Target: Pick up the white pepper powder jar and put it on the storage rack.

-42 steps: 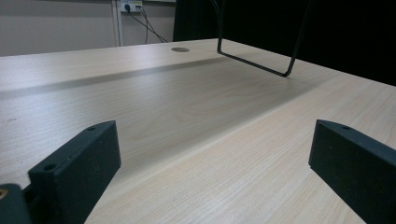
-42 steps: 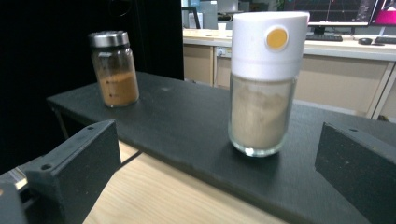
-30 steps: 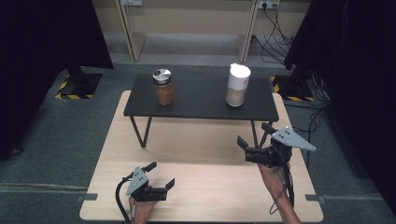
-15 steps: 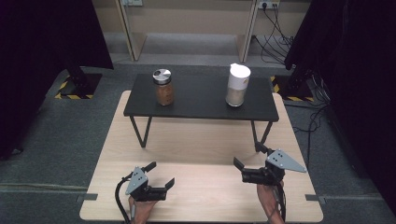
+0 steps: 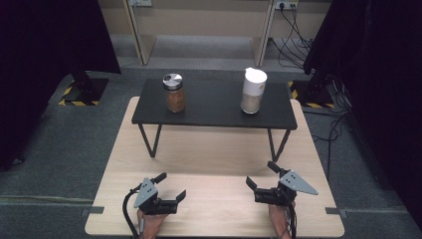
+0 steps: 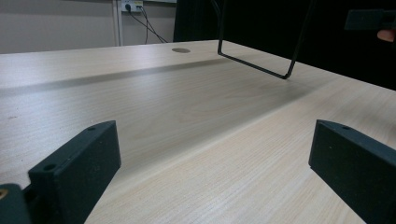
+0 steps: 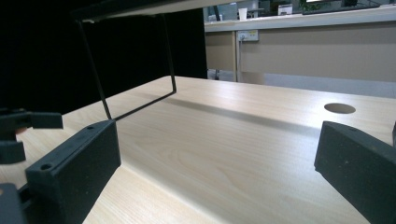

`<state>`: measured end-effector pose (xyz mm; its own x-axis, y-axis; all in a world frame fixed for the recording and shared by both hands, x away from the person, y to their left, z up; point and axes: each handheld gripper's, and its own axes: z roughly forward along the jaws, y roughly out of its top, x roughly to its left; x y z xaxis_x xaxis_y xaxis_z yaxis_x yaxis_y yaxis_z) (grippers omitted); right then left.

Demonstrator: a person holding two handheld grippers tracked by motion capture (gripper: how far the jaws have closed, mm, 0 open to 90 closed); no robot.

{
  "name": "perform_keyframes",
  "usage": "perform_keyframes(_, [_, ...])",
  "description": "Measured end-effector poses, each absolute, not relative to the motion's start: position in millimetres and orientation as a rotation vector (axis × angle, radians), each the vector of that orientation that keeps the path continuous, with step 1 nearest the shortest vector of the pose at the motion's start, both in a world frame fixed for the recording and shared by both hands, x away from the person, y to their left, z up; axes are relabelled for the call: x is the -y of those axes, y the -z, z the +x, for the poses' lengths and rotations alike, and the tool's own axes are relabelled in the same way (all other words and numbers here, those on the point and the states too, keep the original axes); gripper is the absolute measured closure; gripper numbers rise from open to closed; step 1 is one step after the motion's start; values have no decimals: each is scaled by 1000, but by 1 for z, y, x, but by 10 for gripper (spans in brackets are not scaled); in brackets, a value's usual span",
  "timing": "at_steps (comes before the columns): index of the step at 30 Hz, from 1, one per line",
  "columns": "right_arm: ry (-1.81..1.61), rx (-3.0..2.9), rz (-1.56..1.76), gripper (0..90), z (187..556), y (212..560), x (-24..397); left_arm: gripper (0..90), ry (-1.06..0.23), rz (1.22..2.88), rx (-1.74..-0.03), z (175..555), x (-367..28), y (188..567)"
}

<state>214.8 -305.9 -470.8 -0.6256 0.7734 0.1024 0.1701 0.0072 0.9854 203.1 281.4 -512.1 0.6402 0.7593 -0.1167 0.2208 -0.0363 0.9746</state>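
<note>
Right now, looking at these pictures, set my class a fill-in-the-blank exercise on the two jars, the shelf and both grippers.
1. The brown-filled glass jar with a metal lid stands on the black low shelf at its ____ end.
2. The tall jar with a white lid stands ____ on that shelf.
3. The left gripper and the right gripper both have their jaws ____.

Missing words: left; upright; open
</note>
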Motion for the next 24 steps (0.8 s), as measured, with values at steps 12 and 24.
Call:
perform_keyframes(12, [-1601,-1885,993,6,218,487,298,15,-524,1590,-832,204,-281,512])
perform_keyframes(24, [-1591,-1911,1001,7,220,495,295,15,-517,1584,-837,204,-282,512])
